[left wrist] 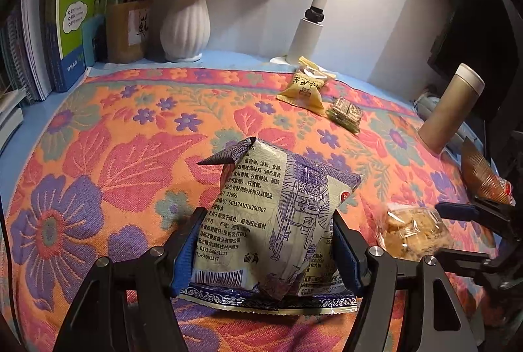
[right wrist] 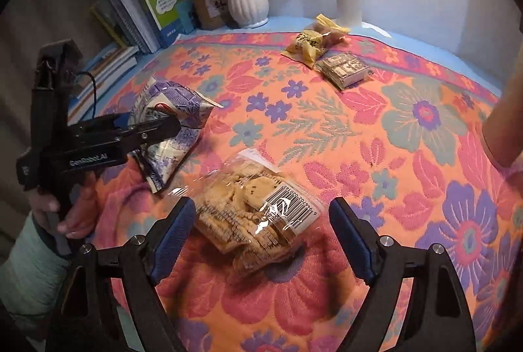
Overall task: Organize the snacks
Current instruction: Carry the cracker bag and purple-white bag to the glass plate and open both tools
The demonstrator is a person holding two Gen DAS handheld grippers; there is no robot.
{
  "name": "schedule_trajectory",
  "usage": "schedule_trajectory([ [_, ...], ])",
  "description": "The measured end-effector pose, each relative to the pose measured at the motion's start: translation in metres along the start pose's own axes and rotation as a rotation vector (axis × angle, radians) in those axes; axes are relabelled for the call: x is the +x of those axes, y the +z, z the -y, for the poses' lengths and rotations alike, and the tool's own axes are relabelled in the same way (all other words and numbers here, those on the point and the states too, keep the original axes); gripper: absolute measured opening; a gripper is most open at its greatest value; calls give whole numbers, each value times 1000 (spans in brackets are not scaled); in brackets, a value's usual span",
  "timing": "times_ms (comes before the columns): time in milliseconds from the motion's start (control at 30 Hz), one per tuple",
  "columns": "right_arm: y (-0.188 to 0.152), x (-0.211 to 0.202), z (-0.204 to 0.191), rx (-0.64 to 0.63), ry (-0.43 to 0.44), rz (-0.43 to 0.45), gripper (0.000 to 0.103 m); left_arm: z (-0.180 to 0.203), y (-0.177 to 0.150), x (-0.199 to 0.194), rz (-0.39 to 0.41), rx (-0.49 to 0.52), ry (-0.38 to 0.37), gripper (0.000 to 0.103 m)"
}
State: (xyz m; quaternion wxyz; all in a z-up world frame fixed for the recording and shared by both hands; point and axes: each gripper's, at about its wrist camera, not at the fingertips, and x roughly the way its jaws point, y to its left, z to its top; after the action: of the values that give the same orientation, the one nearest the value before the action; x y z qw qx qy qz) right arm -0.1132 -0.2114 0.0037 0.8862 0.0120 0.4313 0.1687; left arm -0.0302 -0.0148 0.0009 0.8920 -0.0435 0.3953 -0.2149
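Your left gripper (left wrist: 268, 241) clamps the puffy, crushable chip bag (left wrist: 278, 218) midway above the floral cloth (left wrist: 130, 129); your right gripper (right wrist: 261, 227) gapes around the crinkly cookie packet (right wrist: 255, 208)

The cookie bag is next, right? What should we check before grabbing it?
1. Right tongs open: ok.
2. Cookie bag between the blue pads: ok.
3. Cookie bag lying flat on the flowery cloth: ok.
4. Left tongs gripping the purple chip bag: ok.
5. Chip bag apart from cookie bag: ok.
6. Where the snacks should go: cannot tell.
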Motion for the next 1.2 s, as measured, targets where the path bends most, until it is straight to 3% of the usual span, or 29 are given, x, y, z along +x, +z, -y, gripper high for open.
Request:
schedule_trajectory([
  [133, 5, 7, -1, -21, 61, 9, 90, 0, 0, 1, -1, 1, -14, 69],
  [267, 8, 18, -4, -22, 55, -22, 92, 1, 1, 4, -10, 10, -24, 69],
  [467, -10, -2, -10, 27, 76, -45, 92, 2, 0, 4, -8, 22, -35, 69],
  [667, -31, -21, -32, 38, 221, -76, 91, 0, 0, 1, 1, 18, -52, 69],
  [800, -19, -38, -50, -116, 10, 7, 91, 0, 0, 1, 4, 18, -49, 69],
  [867, -10, -38, -52, -207, -55, 18, 92, 0, 0, 1, 2, 19, -48, 69],
  [1000, 4, -9, -57, -400, -30, -97, 94, 0, 0, 0, 3, 11, -44, 69],
  [1100, 6, 21, -65, -522, -67, -171, 94, -2, 0, -1, 9, -1, -50, 69],
  [1200, 4, 46, -64, -529, -35, -233, 94, -3, 1, 0, -2, -11, -55, 69],
])
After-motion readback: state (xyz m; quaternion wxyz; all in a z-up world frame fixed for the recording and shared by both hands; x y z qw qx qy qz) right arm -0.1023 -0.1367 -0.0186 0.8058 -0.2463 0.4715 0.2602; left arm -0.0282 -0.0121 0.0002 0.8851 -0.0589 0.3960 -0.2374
